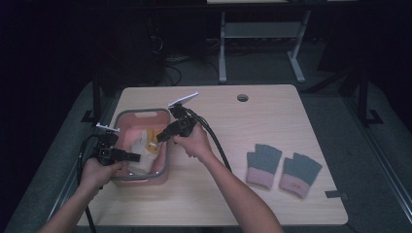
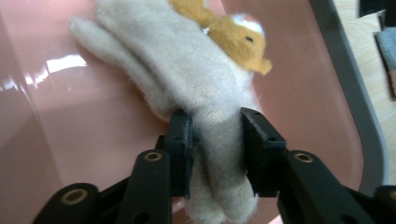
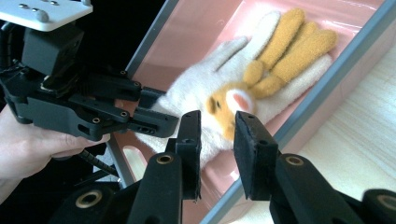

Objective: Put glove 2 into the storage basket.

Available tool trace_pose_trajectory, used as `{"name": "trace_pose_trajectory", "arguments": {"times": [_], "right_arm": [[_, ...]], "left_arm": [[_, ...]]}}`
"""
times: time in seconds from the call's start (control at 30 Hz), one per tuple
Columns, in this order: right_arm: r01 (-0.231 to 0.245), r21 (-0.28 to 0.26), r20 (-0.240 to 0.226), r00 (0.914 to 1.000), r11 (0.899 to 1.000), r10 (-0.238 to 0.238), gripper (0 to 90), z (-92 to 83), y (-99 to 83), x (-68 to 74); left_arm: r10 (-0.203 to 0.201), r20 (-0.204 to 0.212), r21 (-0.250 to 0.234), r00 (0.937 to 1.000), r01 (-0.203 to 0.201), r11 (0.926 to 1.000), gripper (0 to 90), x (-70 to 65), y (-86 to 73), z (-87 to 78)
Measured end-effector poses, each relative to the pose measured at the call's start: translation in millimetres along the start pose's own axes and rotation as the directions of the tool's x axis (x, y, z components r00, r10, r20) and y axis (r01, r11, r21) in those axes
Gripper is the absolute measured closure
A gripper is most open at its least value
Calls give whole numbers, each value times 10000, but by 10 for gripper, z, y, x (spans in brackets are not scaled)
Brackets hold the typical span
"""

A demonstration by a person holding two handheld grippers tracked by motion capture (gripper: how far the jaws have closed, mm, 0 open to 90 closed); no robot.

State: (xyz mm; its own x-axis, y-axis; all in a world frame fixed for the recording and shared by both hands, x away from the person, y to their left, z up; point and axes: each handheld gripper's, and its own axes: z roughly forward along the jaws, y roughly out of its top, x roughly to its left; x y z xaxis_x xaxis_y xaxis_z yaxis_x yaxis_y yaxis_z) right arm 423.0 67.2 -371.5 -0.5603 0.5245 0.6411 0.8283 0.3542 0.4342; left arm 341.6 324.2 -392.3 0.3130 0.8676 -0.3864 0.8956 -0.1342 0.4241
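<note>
While the cream glove [image 2: 187, 79] lies in the pink basin [image 1: 127, 120], the left tongs [image 2: 215, 140] stand narrowly set on its cuff end, wool bunched between the jaws and both pads against it; I read this as a grip, though a light one. The right tongs [image 3: 215, 140] hover above the basin's near rim with a narrow gap between the jaws, nothing in them; the glove's orange animal patch [image 3: 229, 105] shows through that gap, lower down and apart from the pads.

In the high view the basin sits at the bench's [image 1: 272, 121] left side, the left tongs [image 1: 132, 156] reaching in from its near-left corner, the right tongs [image 1: 161, 137] from the right rim. A pair of grey and pink gloves [image 1: 282, 167] lies well apart on the bench to the right.

Judgement: the step in hand looks like lifting the cream glove out of the basin.
- Firm up the left grip on the cuff before any lift; soft knit slips from a loose pinch.
- Lift straight up so the orange fingers [image 3: 285, 46] clear the grey rim [image 2: 345, 70] without dragging.
- If the right tongs are to help, bring them down onto the body of the glove near the patch, not the thin fingertips.
- Keep the two tongs from knocking; they stand close over the same glove.
</note>
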Motion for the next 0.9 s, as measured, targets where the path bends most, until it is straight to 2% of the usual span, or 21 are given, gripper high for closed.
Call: {"name": "trace_pose_trajectory", "arguments": {"times": [0.17,0.37,0.5,0.67,0.9], "right_arm": [[64,-136,-55,10000,9999,-65,711,-52,-23,-6],[46,-259,-137,9999,9997,-49,710,-116,-67,-17],[38,-335,-196,9998,9994,-45,705,-169,-94,-39],[-48,-539,-267,9996,9985,34,698,-260,-128,-89],[-182,-794,-251,9996,9967,163,676,-409,-191,-165]], "left_arm": [[-93,-292,-263,9995,85,9996,570,26,28,-91],[103,-448,-390,9989,-120,9992,597,10,33,-122],[225,-320,-448,9992,-239,9987,598,-27,34,-124],[291,-162,-817,9994,-303,9962,602,-83,61,-192],[449,48,-943,9990,-443,9946,584,-152,74,-197]]}}
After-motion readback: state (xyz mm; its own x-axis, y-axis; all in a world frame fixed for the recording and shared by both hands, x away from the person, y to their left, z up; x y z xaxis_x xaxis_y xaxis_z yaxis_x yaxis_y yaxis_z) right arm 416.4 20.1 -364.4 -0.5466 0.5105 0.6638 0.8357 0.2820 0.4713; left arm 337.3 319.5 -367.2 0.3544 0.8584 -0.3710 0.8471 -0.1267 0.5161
